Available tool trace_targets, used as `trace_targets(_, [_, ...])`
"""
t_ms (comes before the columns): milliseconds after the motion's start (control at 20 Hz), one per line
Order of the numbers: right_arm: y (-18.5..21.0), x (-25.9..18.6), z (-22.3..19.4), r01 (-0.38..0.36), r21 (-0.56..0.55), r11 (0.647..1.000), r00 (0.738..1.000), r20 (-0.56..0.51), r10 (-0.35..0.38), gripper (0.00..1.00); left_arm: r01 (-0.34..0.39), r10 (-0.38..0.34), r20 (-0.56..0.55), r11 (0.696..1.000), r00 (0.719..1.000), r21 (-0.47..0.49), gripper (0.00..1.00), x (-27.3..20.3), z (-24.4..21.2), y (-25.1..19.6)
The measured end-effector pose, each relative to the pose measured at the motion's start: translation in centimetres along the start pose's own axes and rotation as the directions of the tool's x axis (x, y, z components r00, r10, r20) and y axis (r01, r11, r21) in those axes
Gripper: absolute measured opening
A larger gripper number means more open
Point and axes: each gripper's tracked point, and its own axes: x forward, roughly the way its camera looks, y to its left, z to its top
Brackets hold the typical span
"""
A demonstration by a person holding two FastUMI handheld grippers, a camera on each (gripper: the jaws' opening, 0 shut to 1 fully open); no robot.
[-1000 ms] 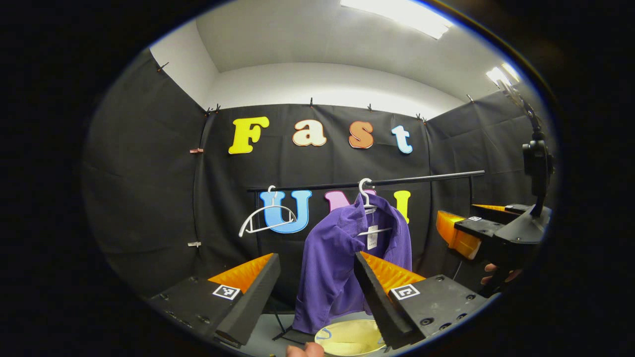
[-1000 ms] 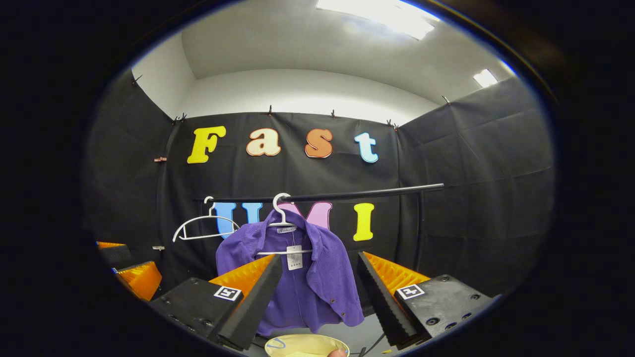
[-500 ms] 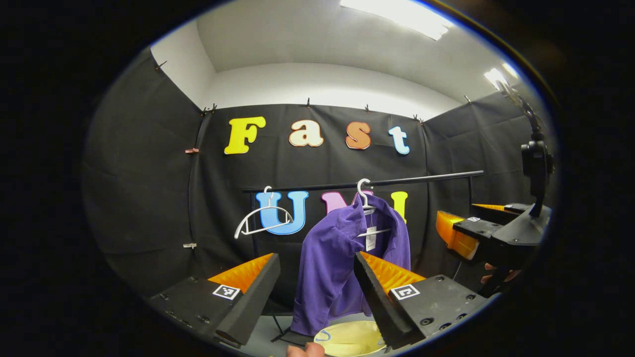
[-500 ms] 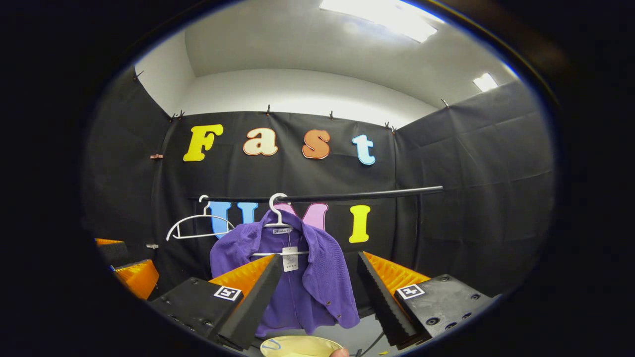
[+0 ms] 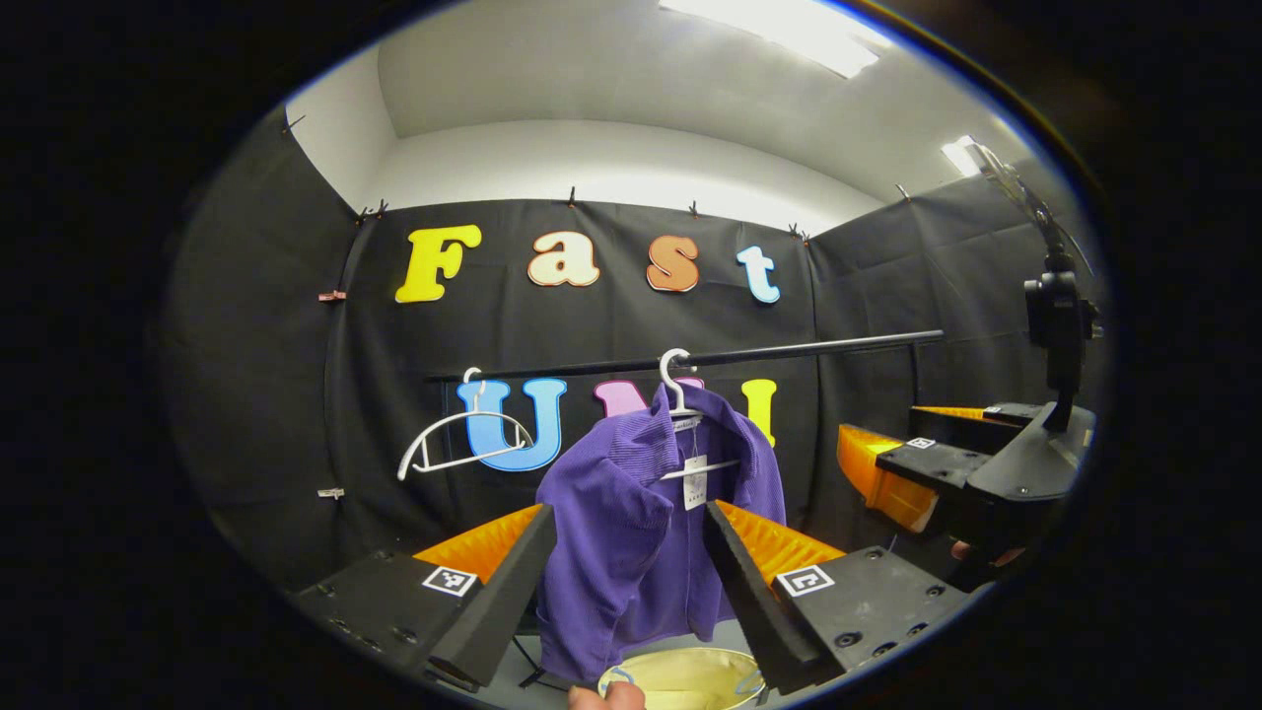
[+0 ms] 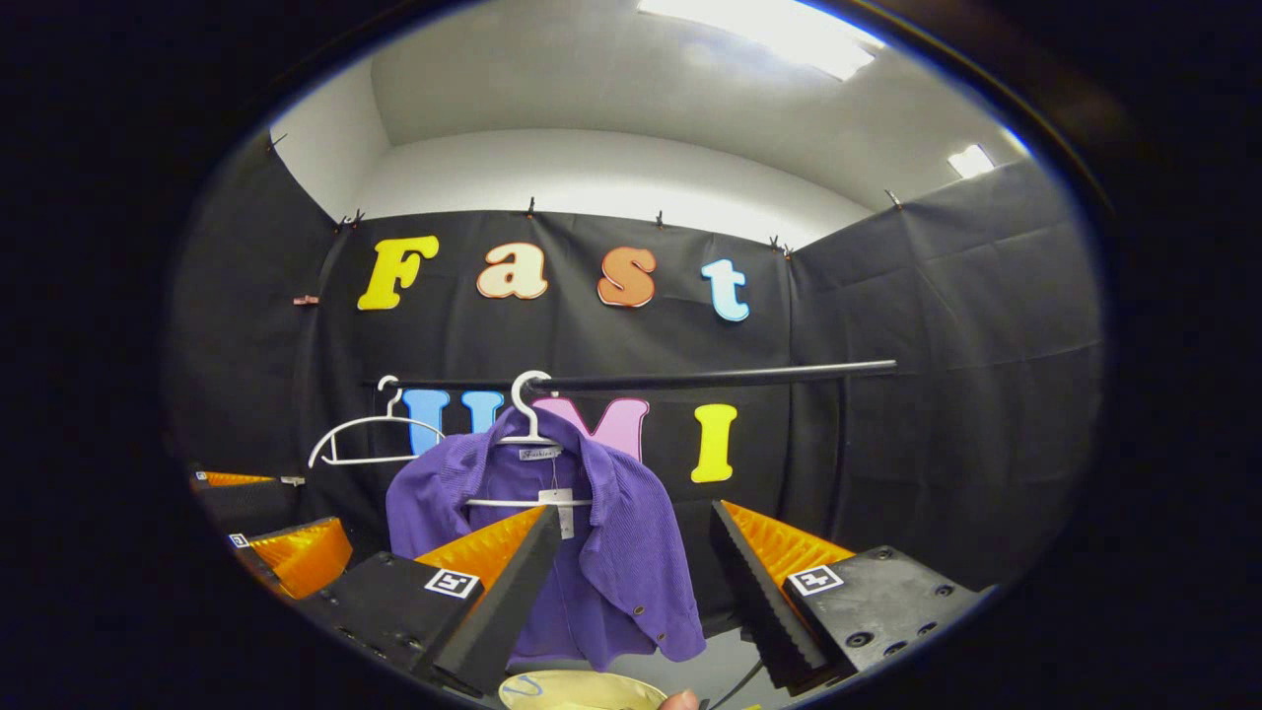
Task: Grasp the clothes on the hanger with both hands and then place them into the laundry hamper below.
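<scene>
On the black rail point(image 5: 690, 357) across the booth's back wall, a purple shirt point(image 5: 631, 532) hangs from a white hanger point(image 5: 674, 380), with a second, bare white hanger point(image 5: 458, 434) beside it toward the rail's left end. The left hand-held gripper point(image 5: 629, 552) stands wide apart short of the garment, which shows between its fingers, gripping nothing. In the right gripper view the right hand-held gripper point(image 6: 631, 557) is likewise spread wide and empty, the shirt point(image 6: 592, 552) hanging partly behind its left finger, a paper tag dangling at the collar. Below the shirt, the pale yellow laundry hamper point(image 5: 690, 675) is cut off at the bottom edge of both views, so just its rim and part of its inside can be made out. At the right edge of the left gripper view the other gripper appears, a fingertip of the hand holding it barely visible beneath.
</scene>
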Motion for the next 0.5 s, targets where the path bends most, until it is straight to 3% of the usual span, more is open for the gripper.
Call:
trace_targets(350, [-0.4,6.3,-3.0,-0.104,-0.016,0.994,0.994,-0.015,0.104,0.97,-0.146,0.146,0.004,0.988,0.989,0.041,0.97,7.6,-2.5,-0.7])
trace_targets(500, [-0.4,8.3,-3.6,-0.147,0.001,0.989,0.989,-0.012,0.147,0.97,-0.160,0.162,-0.025,0.985,0.987,0.066,0.97,10.9,-4.7,-1.8])
